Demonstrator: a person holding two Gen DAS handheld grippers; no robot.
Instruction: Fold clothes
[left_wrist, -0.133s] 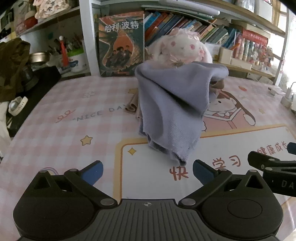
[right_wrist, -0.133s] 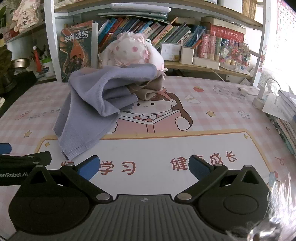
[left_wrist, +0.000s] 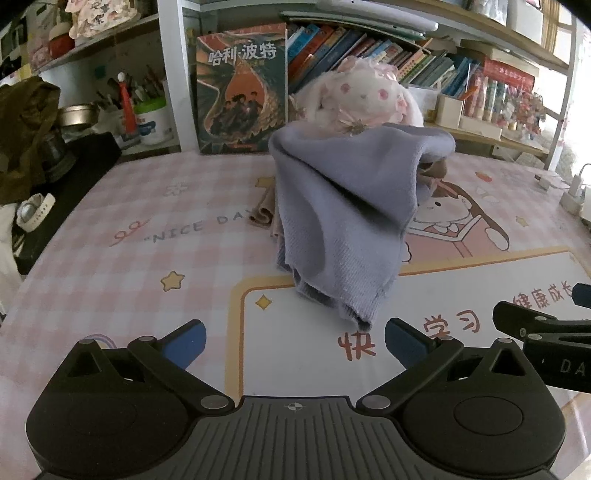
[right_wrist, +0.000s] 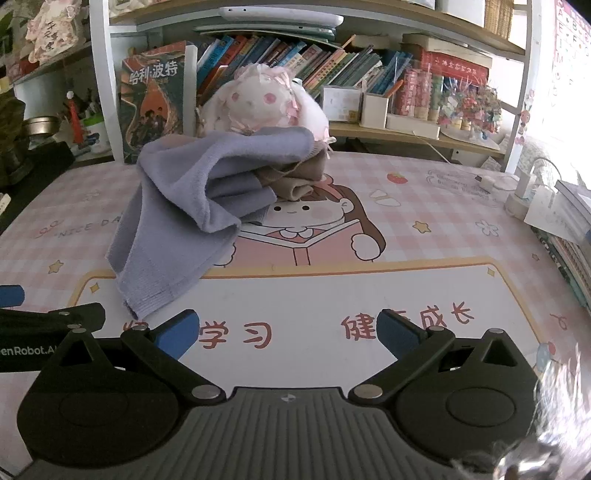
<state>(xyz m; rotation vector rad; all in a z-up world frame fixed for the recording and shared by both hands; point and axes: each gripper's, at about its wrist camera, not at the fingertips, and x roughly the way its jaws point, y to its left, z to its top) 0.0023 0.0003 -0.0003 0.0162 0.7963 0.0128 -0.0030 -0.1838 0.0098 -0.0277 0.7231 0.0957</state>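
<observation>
Left gripper (left_wrist: 293, 341) spread wide, empty, low over desk mat (left_wrist: 110, 266). Lilac garment (left_wrist: 343, 221) heaped unfolded mid-mat, draped over beige cloth (right_wrist: 291, 181). Right gripper (right_wrist: 286, 332) likewise released, empty. Judged: grasp pending; needs hem corner.

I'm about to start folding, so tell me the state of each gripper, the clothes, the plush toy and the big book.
Left gripper: open, empty, above the mat.
Right gripper: open, empty, above the mat.
Purple garment: unfolded, draped in a heap, lower edge on the mat.
Beige garment: crumpled under the purple one, mostly hidden.
Plush toy: upright behind the heap.
Big book: closed, standing against the shelf.
</observation>
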